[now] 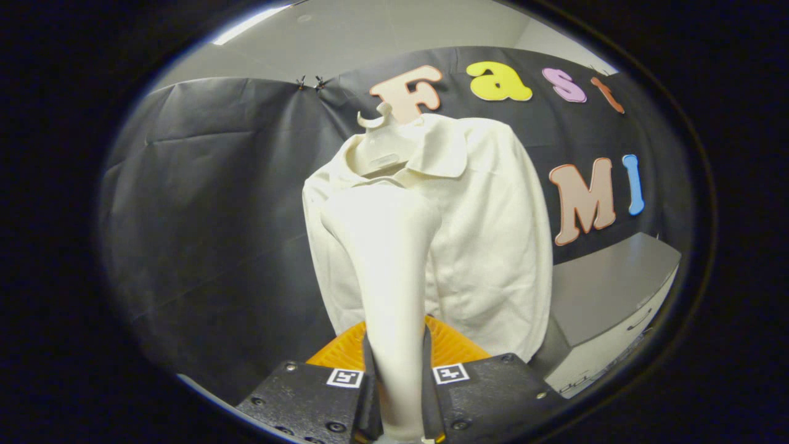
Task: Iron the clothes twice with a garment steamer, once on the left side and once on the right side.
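Observation:
A cream collared shirt (487,246) hangs on a pale hanger (379,132) against the black cloth wall. My gripper (396,376) is shut on the handle of a cream garment steamer (385,259), which stands up between the fingers. The steamer's wide head rises in front of the shirt's left half, near the chest below the collar. The head covers part of the shirt's left front. I cannot tell whether the head touches the fabric.
An orange ribbed object (447,345) lies just beyond the fingers, under the shirt's hem. A grey and white cabinet (607,308) stands to the right of the shirt. Black cloth (216,216) covers the wall to the left.

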